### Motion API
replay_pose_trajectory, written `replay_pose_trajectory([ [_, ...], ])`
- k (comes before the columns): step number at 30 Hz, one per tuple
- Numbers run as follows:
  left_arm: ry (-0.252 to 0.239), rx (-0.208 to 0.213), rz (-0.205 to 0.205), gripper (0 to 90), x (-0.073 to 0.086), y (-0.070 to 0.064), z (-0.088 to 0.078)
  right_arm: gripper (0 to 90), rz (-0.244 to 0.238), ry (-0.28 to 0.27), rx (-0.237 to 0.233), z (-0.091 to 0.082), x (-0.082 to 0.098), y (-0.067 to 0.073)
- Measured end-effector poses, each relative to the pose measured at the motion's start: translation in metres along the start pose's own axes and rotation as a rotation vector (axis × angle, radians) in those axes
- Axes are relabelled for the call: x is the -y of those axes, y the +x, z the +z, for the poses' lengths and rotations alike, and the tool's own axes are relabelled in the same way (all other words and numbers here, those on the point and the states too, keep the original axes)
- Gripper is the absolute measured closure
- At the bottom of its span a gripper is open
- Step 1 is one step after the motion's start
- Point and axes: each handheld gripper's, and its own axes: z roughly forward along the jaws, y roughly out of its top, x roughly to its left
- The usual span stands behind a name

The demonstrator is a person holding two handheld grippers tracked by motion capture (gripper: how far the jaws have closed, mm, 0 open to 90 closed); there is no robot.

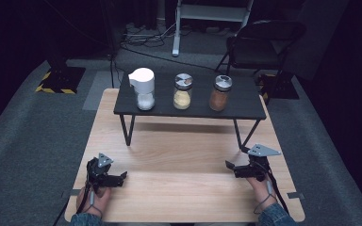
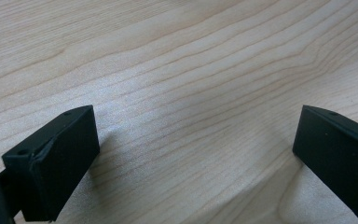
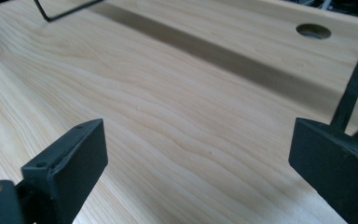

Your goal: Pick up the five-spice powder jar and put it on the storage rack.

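Observation:
Three jars stand in a row on a low black shelf [image 1: 250, 106] at the back of the wooden table [image 1: 184, 155]: a white-capped jar of white grains [image 1: 143, 89], a jar of yellow powder [image 1: 183, 92] and a jar of brown powder [image 1: 220, 92]. My left gripper [image 1: 124, 175] lies low at the table's front left and points right. Its jaws stand wide apart over bare wood [image 2: 196, 154]. My right gripper [image 1: 229, 165] hovers at the front right and points left, near the shelf's right leg [image 1: 245, 139]. It is open with nothing between its jaws [image 3: 198, 158].
Thin black shelf legs [image 3: 354, 88] rise just beyond the right gripper, and the other legs [image 1: 128, 129] stand at the left. A round hole [image 3: 313, 31] is cut in the tabletop. A folding chair [image 1: 264, 40] and cables [image 1: 146, 37] sit on the grey floor behind.

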Motion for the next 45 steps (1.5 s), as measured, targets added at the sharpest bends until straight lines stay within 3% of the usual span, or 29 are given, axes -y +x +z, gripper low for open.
replay_pose_trajectory([
  [19, 0.000, 0.000, 0.000, 0.3, 0.000, 0.000, 0.000, 4.1, 0.007, 0.052, 0.016, 0.007, 0.023, 0.001],
  [36, 0.001, 0.000, 0.000, 0.3, 0.000, 0.000, 0.000, 4.1, 0.020, 0.111, 0.027, 0.013, 0.029, 0.001],
  [45, 0.001, 0.000, 0.000, 0.3, 0.000, 0.000, 0.000, 4.3, 0.009, 0.183, 0.051, 0.019, 0.024, 0.004],
])
